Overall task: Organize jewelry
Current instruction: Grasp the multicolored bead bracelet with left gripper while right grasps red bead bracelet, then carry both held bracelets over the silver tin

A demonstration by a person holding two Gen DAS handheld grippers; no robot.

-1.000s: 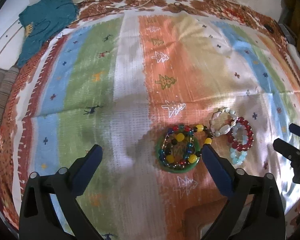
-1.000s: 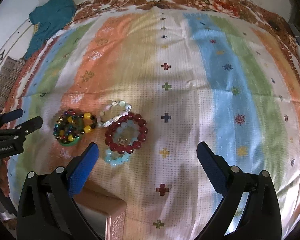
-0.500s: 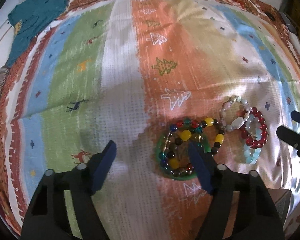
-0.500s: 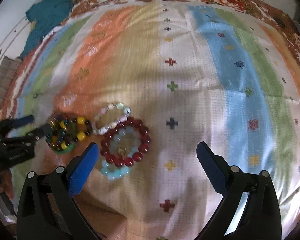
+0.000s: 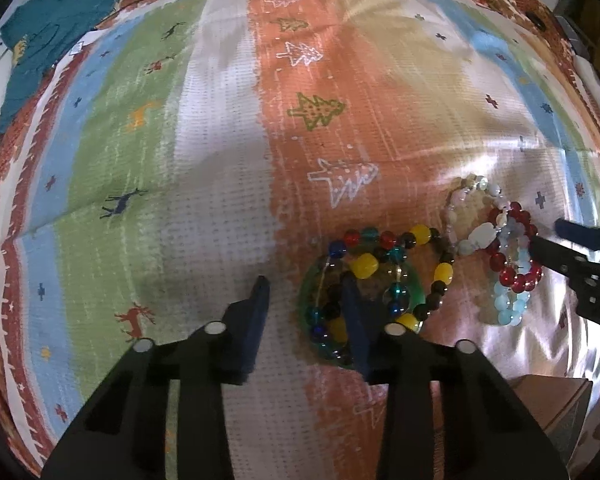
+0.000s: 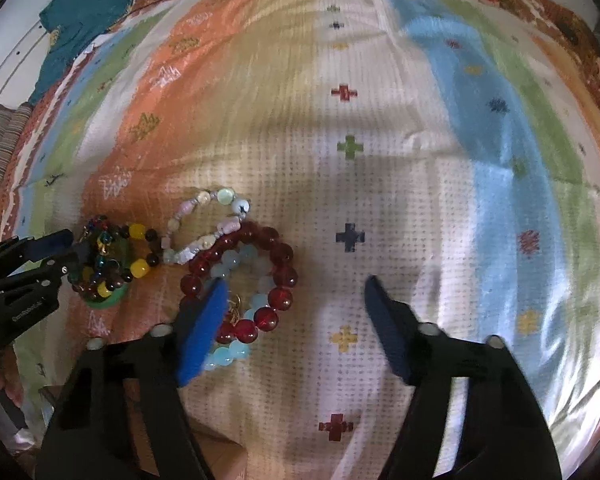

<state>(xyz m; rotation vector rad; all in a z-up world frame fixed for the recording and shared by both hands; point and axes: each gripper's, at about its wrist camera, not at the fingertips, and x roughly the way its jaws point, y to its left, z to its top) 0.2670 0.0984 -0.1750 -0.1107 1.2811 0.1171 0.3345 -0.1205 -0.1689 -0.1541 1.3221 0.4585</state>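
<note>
Several bracelets lie together on a striped cloth. A green bangle [image 5: 418,288] carries multicoloured bead bracelets [image 5: 364,266]. To its right lie a pale bead bracelet [image 5: 480,236], a red bead bracelet [image 5: 512,276] and a light blue one [image 5: 508,314]. My left gripper [image 5: 306,282] is open, its right finger inside the green bangle, its left finger outside it on the cloth. My right gripper [image 6: 296,286] is open, its left finger over the red bracelet [image 6: 278,276] and the blue one [image 6: 228,354].
A teal garment [image 5: 52,28] lies at the far left corner of the cloth. A brown box [image 5: 556,404] sits at the near right edge in the left wrist view, and near the bottom left in the right wrist view [image 6: 220,456]. A striped cushion [image 6: 0,152] lies at the left.
Both grippers have moved down and forward to the bracelets. The left jaws have narrowed around the green bangle's rim. The right jaws have narrowed a little over the red bracelet.
</note>
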